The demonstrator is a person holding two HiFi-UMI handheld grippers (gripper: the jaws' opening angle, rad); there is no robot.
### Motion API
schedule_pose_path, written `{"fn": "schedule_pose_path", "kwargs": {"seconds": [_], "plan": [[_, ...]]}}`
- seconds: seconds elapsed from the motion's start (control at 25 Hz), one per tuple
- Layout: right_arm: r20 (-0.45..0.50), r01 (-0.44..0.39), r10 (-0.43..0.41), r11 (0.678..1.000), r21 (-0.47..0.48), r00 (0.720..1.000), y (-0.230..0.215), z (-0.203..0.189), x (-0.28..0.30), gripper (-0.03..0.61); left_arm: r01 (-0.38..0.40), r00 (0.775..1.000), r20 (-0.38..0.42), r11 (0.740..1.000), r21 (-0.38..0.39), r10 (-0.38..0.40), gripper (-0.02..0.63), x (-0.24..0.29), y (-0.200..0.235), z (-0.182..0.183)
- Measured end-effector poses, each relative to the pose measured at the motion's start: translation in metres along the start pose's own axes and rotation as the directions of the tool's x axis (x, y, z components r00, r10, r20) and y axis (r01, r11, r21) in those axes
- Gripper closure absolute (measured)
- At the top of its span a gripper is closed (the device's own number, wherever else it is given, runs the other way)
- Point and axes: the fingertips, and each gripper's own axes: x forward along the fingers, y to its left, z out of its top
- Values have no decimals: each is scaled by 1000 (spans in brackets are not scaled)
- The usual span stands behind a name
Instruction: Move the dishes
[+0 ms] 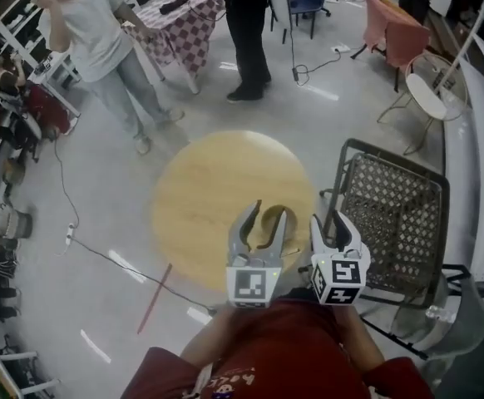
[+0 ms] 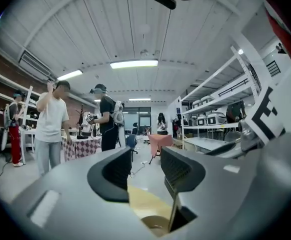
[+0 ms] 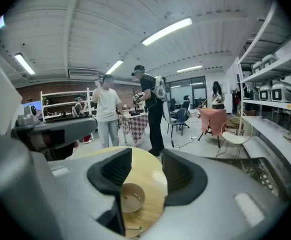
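A small wooden bowl sits near the front edge of a round wooden table. Both grippers are held up above that edge, close to the person's chest. In the head view the left gripper is open, and the bowl shows between its jaws, lower down. To its right the right gripper is open and empty. The left gripper view looks level across the room past the left gripper, with the bowl far below. The right gripper view looks down past the right gripper at the bowl on the table.
A black wire-mesh rack stands right of the table. Two people stand beyond it by a checkered table. Pink chairs are at the back right. A cable and a red stick lie on the floor.
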Motion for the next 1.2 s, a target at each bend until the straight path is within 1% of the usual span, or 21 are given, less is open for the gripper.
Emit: {"fn": "schedule_pose_path", "kwargs": {"seconds": [0.08,0.16,0.32,0.4,0.56,0.64,0.88,1.04,1.2], "plan": [[-12,-16,16,1000,-13,1000,12,-3,8,399,-28,998,58,999,16,27,431,-9,15,14],[-31,-31,30,999,-22,999,21,-8,17,399,-55,995,86,998,15,54,453,-17,30,20],[-86,-68,64,997,-45,994,36,-20,37,399,-84,992,100,996,17,82,509,-25,53,22],[-117,-81,73,995,-62,990,40,-28,43,399,-86,991,100,996,16,84,522,-31,59,22],[-195,-104,86,991,-81,977,40,-50,58,399,-108,986,126,994,-3,108,588,-41,71,25],[-253,-125,98,988,-93,962,40,-62,70,399,-116,984,131,993,-16,117,607,-44,78,27],[-417,-178,117,978,-111,901,38,-102,102,399,-125,981,146,991,-43,130,606,-52,95,28],[-500,-223,128,965,-134,856,36,-125,123,399,-136,979,146,989,-60,143,607,-54,102,24],[-562,-277,145,948,-156,814,34,-142,141,399,-148,977,144,986,-78,158,607,-56,110,20]]}}
